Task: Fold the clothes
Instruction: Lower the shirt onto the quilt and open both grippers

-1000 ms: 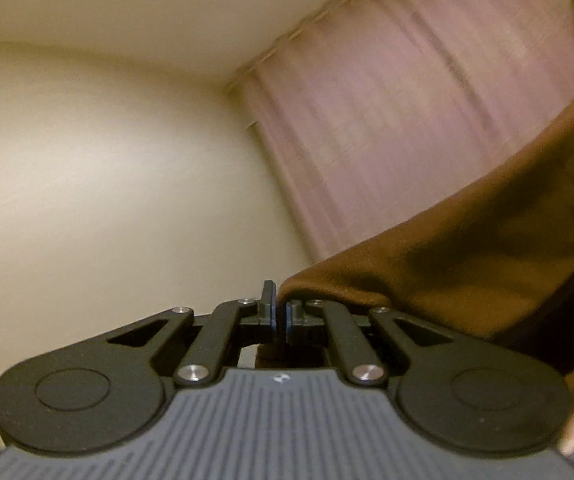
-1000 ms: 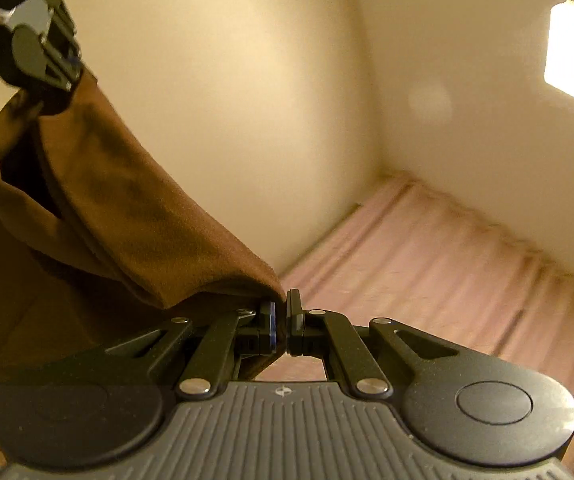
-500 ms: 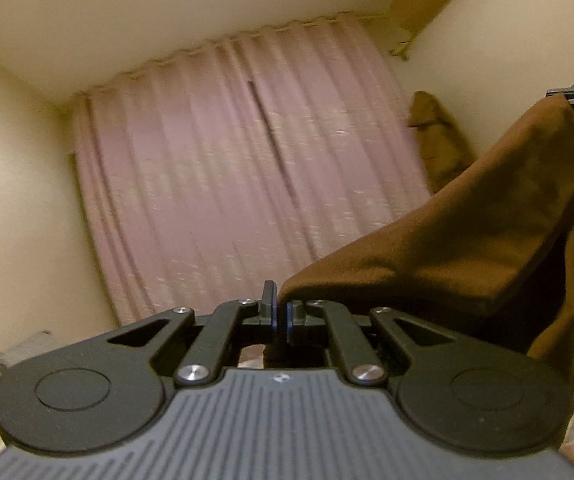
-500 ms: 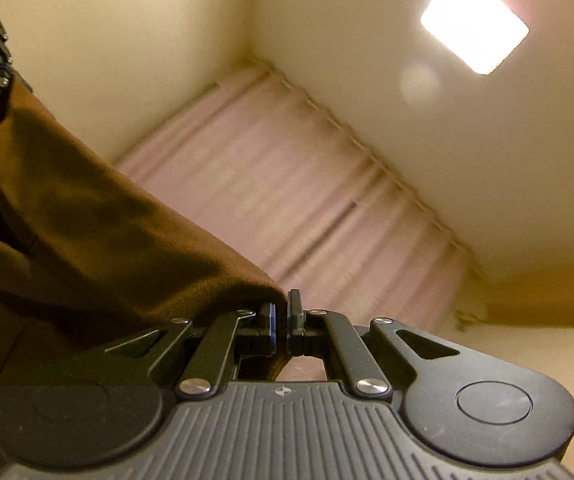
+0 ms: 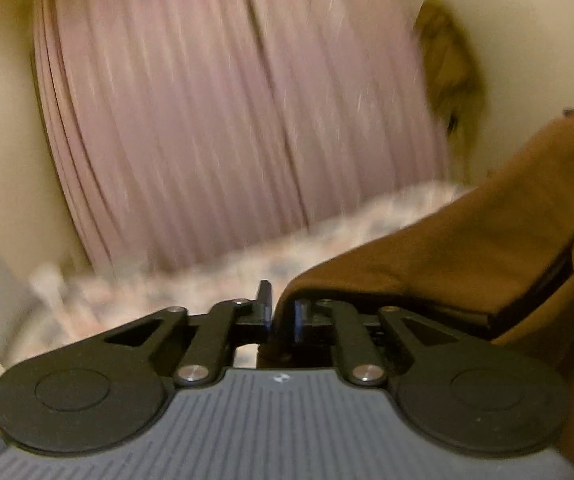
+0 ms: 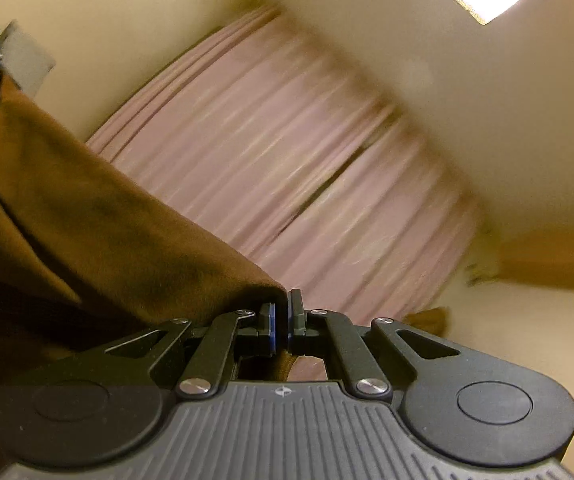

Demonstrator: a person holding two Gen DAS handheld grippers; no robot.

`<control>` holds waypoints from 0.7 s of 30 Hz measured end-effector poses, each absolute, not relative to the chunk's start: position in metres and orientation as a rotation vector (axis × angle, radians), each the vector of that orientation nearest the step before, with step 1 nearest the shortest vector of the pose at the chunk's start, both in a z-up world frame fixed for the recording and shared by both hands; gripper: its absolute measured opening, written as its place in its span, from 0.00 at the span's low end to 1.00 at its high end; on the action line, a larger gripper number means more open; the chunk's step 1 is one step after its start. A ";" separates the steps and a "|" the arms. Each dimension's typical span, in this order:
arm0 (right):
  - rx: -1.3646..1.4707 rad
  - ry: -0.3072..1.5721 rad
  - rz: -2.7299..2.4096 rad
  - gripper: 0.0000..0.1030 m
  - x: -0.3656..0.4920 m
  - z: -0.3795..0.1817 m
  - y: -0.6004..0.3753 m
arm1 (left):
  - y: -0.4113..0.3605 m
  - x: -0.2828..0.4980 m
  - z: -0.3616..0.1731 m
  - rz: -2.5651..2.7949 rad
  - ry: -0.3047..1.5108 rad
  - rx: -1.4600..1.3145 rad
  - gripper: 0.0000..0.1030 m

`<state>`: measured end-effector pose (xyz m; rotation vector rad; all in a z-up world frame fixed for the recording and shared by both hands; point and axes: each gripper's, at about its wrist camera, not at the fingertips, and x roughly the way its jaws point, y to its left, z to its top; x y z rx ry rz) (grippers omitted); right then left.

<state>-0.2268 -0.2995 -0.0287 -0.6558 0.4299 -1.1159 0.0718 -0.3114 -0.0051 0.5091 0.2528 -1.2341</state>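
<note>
The brown garment (image 5: 467, 248) hangs across the right of the left wrist view, its corner between the left gripper (image 5: 281, 312), whose jaws have just been opening. The right gripper (image 6: 281, 320) stays clamped on the other corner; that end could drop and bunch

Your cloth (image 5: 467, 248) stretches between your left gripper (image 5: 281, 312) and right gripper (image 6: 281, 320); the curtain (image 5: 227, 120) hangs behind, the bed (image 5: 191, 284) below it.

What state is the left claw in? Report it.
Open: the left claw has just been opening, a gap shows, and the brown cloth lies between the jaws.
</note>
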 end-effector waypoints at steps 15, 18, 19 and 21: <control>0.424 0.800 -0.860 0.78 -0.192 -0.293 -0.561 | -0.279 0.150 -0.297 -0.883 0.966 0.815 0.30; 0.623 0.851 -0.803 0.72 -0.237 -0.301 -0.506 | -0.228 0.117 -0.313 -0.915 1.074 0.855 0.30; 0.658 0.872 -0.785 0.72 -0.248 -0.301 -0.485 | -0.212 0.105 -0.319 -0.931 1.096 0.872 0.30; 0.696 0.922 -0.739 0.72 -0.266 -0.298 -0.443 | -0.189 0.089 -0.327 -0.973 1.132 0.893 0.31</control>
